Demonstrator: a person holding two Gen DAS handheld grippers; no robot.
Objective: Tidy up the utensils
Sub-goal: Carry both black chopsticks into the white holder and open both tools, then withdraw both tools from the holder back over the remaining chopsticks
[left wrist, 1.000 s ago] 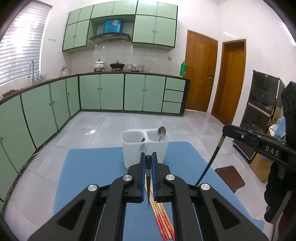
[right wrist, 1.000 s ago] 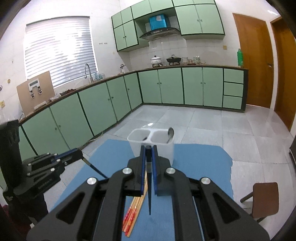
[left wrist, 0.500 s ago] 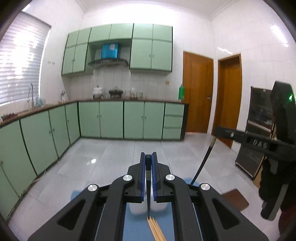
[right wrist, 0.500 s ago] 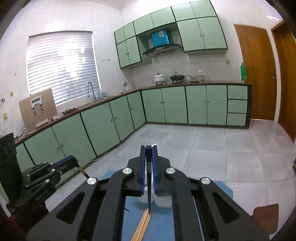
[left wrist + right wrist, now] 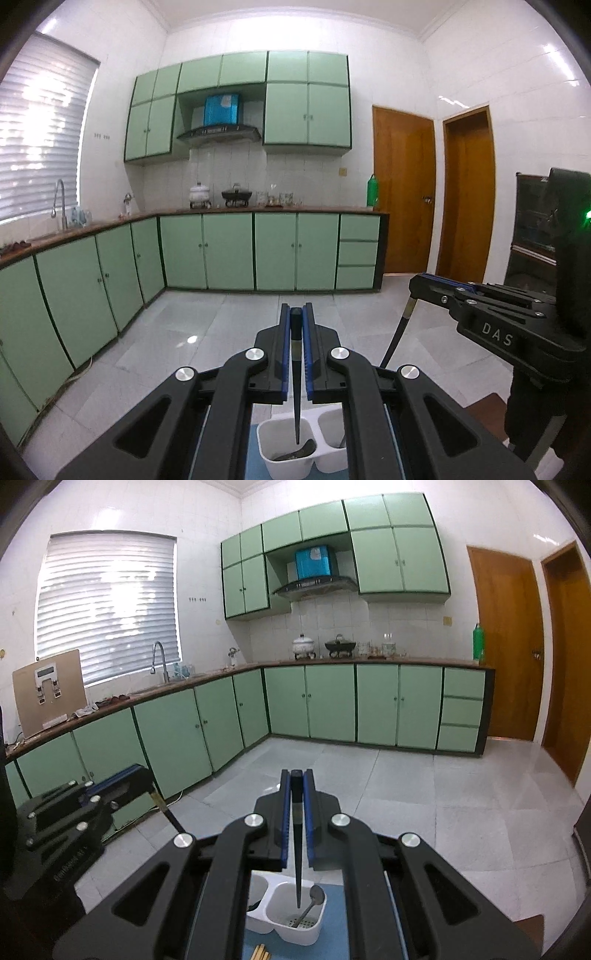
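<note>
I see pale green wooden cabinets [image 5: 229, 251], brown wooden doors [image 5: 402, 192], white slatted window blind [image 5: 107, 605], green plastic bottle [image 5: 478, 642].

Your left gripper [image 5: 295, 321]: matte black linkage arms with triangular cut-outs, four round silver screws, blue pads lining the fingers [image 5: 283, 354]. Your right gripper [image 5: 296, 782] is built the same. Seen from the left wrist view, its side reads "DAS" in pale letters, with a green indicator light behind.

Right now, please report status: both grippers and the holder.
Left gripper shut on black chopstick. Right gripper likewise. Both tips over white holder; spoon inside. Nothing blocking.
</note>
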